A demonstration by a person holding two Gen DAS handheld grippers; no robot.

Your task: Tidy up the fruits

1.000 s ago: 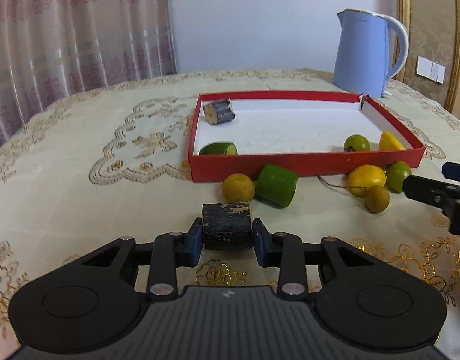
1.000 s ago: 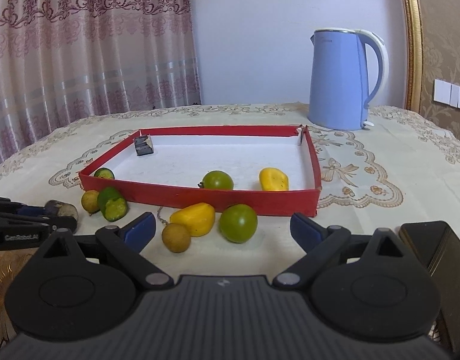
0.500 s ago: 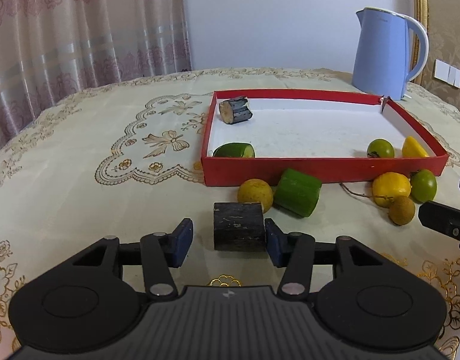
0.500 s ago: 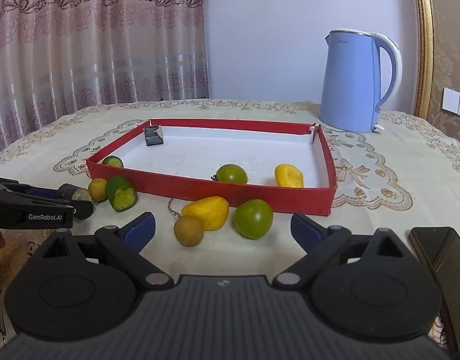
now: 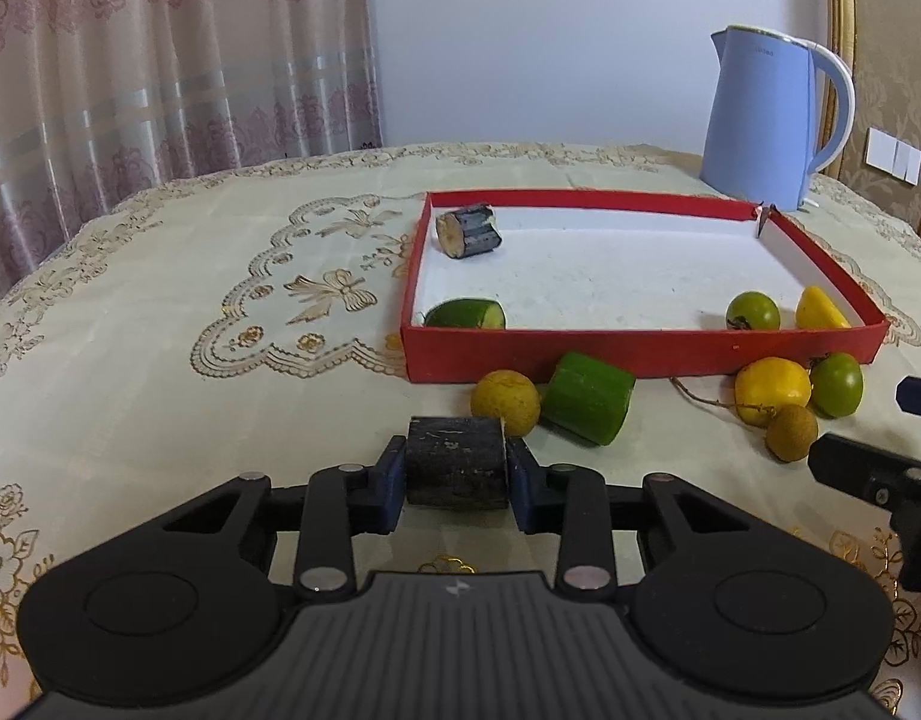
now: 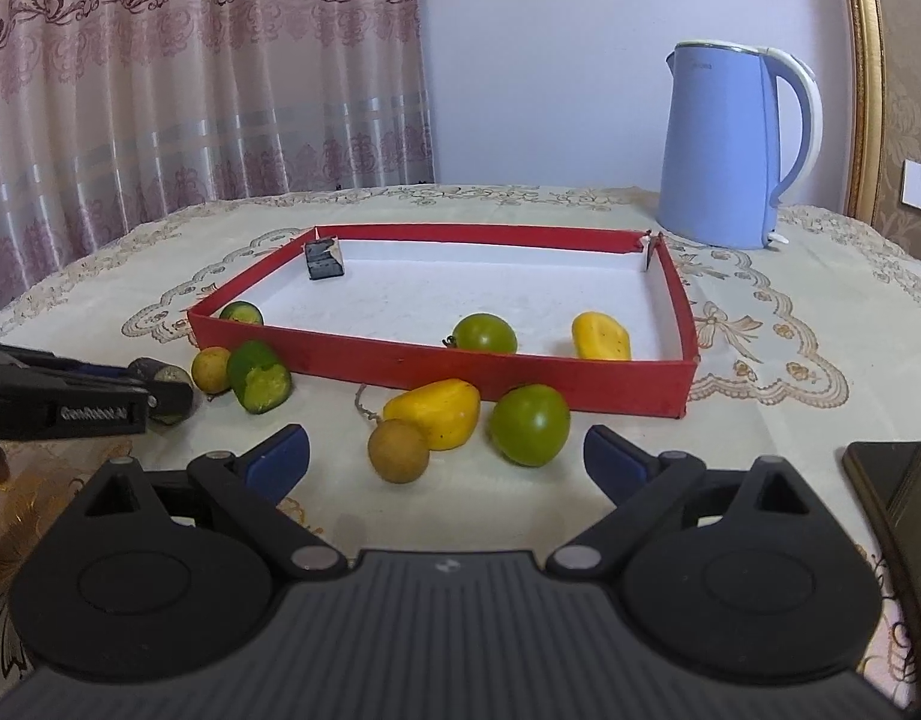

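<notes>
My left gripper (image 5: pixel 455 474) is shut on a dark sugarcane piece (image 5: pixel 457 456), held in front of the red tray (image 5: pixel 640 348). The tray holds another dark piece (image 5: pixel 467 231), a green cucumber piece (image 5: pixel 466 315), a green fruit (image 5: pixel 753 312) and a yellow fruit (image 5: pixel 820 309). In front of the tray lie a small yellow fruit (image 5: pixel 505 402), a green cucumber chunk (image 5: pixel 589 399), a yellow fruit (image 6: pixel 433 414), a green fruit (image 6: pixel 529 425) and a brown longan (image 6: pixel 398 451). My right gripper (image 6: pixel 447 456) is open and empty, just behind the longan.
A blue kettle (image 6: pixel 733 147) stands beyond the tray at the back right. A dark phone (image 6: pixel 898 492) lies at the right edge of the table. Curtains hang behind the lace-patterned tablecloth (image 5: pixel 220 300). The left gripper also shows in the right wrist view (image 6: pixel 154 399).
My left gripper opened around the dark piece half a second ago and has closed on it again. The right gripper has moved slightly closer to the fruits and stays open.
</notes>
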